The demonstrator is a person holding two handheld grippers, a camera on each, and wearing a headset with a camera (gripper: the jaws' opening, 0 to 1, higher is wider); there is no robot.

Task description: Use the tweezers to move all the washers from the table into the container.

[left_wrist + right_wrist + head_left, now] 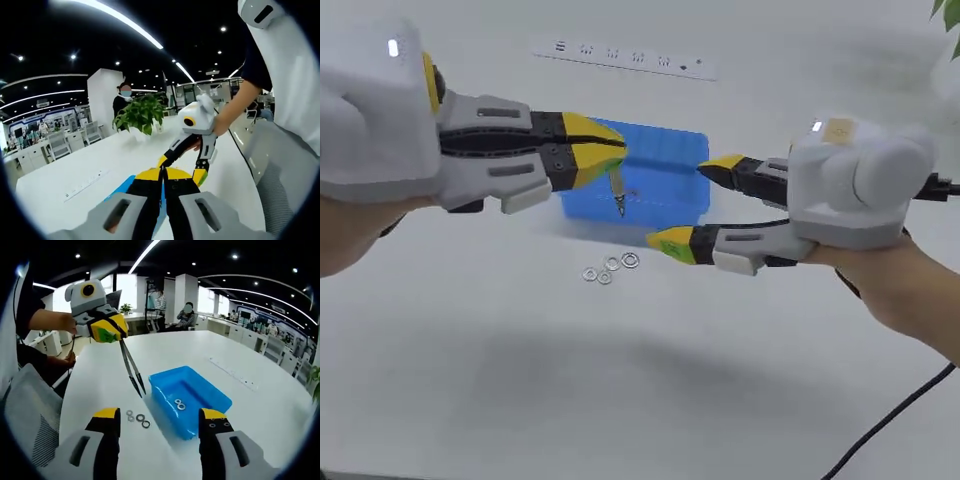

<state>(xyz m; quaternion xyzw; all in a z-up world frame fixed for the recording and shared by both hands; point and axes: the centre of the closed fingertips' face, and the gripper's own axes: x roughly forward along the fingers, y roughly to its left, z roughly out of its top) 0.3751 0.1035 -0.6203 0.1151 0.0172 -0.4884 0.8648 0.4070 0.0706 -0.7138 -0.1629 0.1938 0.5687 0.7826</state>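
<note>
— On table, just in front of blue container: washers, four loose (two more inside, seen from right gripper view). Surroundings?
— Power strip beyond; cable at right. Left gripper clamped on tweezers, tips over container. Right gripper jaws apart, beside container.

White table, long white power strip lying flat near its far edge, black cable crossing its near right corner, leafy green plant by the table, office chairs behind.
</note>
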